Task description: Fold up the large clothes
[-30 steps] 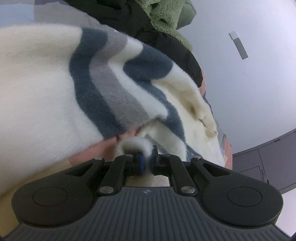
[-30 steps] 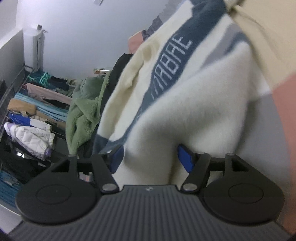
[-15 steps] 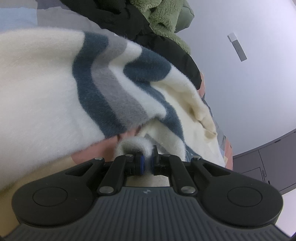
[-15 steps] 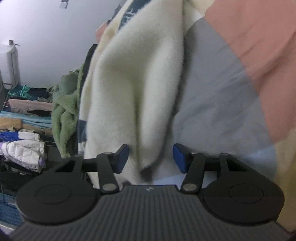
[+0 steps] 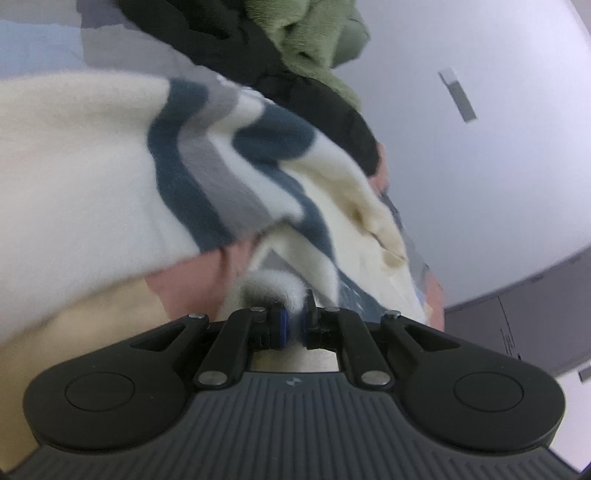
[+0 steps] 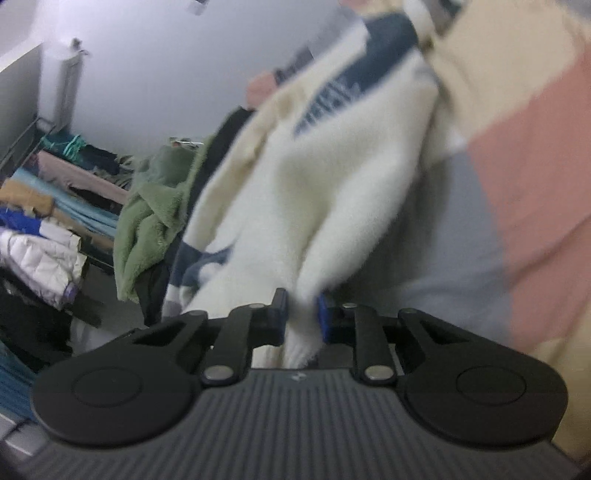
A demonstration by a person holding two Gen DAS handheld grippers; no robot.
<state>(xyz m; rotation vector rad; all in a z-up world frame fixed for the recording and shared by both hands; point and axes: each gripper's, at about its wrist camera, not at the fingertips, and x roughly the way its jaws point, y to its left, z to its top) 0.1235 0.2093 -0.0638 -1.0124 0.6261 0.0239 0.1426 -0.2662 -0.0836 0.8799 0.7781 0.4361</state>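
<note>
Left wrist cam sits just behind the left gripper (image 5: 291,325), looking forward and slightly down along the jaws, very close to the cream striped fleece garment (image 5: 92,177), with a white wall (image 5: 480,184) at right. Right wrist cam sits the same way behind the right gripper (image 6: 301,317), equally close to the fleece (image 6: 325,192), facing a clothes rack (image 6: 48,206) at far left. Both share the fleece, the green fleece pile (image 5: 310,33) (image 6: 147,206), the colour-block bed cover (image 5: 192,288) (image 6: 524,177) and the wall (image 6: 155,66).
</note>
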